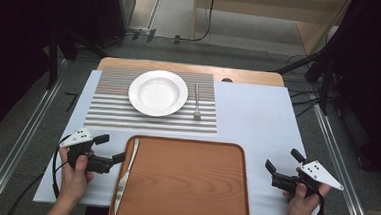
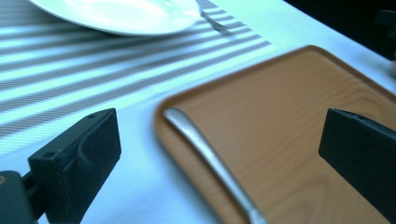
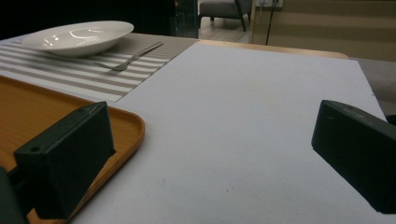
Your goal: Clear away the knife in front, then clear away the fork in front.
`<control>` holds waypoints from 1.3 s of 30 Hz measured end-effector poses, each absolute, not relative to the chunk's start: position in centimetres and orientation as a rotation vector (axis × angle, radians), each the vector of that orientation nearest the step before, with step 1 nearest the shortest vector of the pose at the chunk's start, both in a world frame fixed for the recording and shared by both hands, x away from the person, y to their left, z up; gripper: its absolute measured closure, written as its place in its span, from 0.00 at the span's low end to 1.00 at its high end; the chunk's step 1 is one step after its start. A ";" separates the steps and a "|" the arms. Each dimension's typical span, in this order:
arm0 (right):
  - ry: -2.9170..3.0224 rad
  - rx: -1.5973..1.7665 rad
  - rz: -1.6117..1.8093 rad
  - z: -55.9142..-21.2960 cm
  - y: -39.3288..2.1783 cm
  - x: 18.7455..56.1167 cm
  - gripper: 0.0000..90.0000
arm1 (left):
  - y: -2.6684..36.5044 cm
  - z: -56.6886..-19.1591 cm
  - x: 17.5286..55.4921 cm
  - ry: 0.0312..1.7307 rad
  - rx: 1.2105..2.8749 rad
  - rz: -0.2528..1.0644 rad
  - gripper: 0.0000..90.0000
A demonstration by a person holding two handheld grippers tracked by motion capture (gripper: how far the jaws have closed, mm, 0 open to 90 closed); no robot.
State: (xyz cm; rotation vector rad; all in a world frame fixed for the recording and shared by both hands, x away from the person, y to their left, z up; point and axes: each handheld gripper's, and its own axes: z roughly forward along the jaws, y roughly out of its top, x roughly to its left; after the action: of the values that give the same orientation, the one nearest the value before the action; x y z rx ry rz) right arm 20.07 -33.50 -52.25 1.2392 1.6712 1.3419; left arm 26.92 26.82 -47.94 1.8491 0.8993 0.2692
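A wooden tray (image 1: 193, 188) sits at the table's near edge. A metal knife (image 1: 127, 174) lies along its left rim. My left gripper (image 1: 110, 148) is just left of the tray, open, with nothing between its jaws. In the left gripper view the knife (image 2: 210, 163) lies on the tray (image 2: 289, 107) just beyond the open left gripper (image 2: 218, 135). My right gripper (image 1: 283, 161) stands open and holds nothing, to the right of the tray over the white table cover (image 3: 243, 116).
A white plate (image 1: 158, 92) rests on a striped placemat (image 1: 108, 110) at the back. A fork (image 1: 197, 102) lies to its right on the mat. Table edges are close on both sides, with metal rails on the floor.
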 end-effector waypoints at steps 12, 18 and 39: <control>1.729 1.231 1.347 -51.6 -33.0 20.2 0.00 | 29.9 -48.5 26.7 0.923 1.781 0.485 0.00; 1.772 1.222 1.378 -50.2 -32.5 20.6 0.00 | 31.2 -49.5 27.0 0.946 1.759 0.532 0.00; 1.859 1.181 1.319 -45.9 -27.8 23.8 0.00 | 31.6 -49.8 26.6 0.942 1.701 0.533 0.07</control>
State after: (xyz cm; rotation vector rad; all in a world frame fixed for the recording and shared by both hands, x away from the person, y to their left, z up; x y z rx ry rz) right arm 23.80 -27.79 -45.92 1.1806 1.8592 1.3190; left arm 26.61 31.60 -49.76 1.7015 0.9421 0.5330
